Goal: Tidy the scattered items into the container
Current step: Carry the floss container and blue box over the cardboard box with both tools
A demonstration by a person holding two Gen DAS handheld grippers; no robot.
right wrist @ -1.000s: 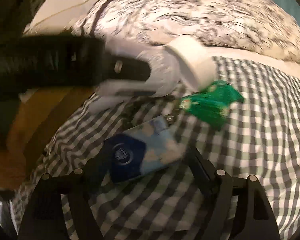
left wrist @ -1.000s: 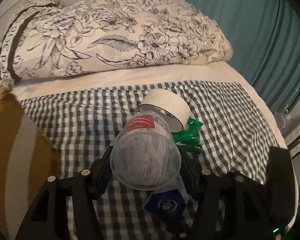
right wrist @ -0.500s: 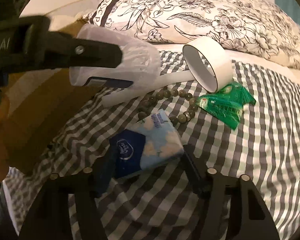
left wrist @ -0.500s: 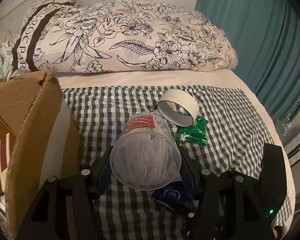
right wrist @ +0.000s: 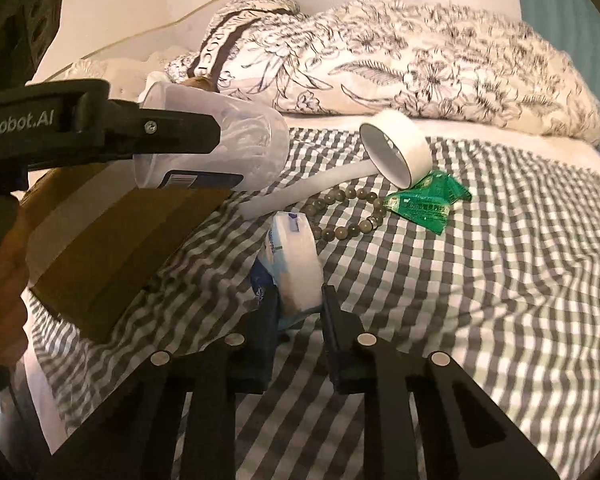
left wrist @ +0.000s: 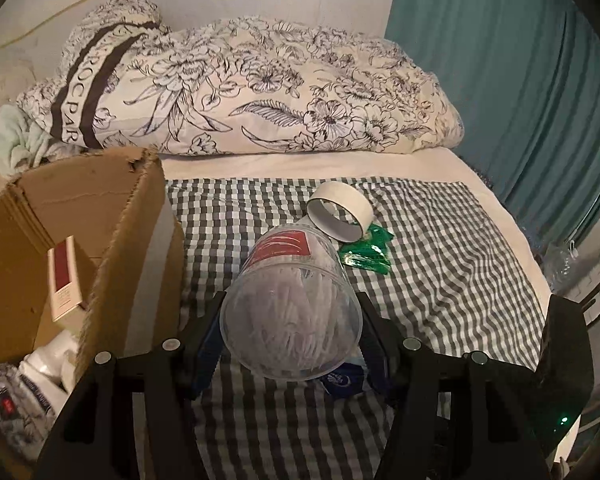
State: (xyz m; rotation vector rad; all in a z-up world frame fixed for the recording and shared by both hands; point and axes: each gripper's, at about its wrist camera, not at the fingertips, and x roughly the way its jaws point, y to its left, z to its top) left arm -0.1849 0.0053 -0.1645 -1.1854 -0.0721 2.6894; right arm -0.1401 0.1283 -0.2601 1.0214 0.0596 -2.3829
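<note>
— Left gripper [left wrist: 290, 322]?
— Fingers clamped on clear jar [left wrist: 292, 300], aloft beside cardboard box [left wrist: 140, 240].
— Right gripper [right wrist: 298, 304]?
— Fingers closing, pinching tissue pack [right wrist: 294, 264] over checkered bed cloth [right wrist: 480, 280].

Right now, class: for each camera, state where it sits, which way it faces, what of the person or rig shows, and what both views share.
Left wrist: on the left tool, facing down the bed to the floral pillow; its fingers grip a clear tub beside the cardboard box.
Right wrist: on the right tool, closing on a tissue pack; a hand shows at left.
Shared: tub, tape roll, green packet, checked cloth.
</note>
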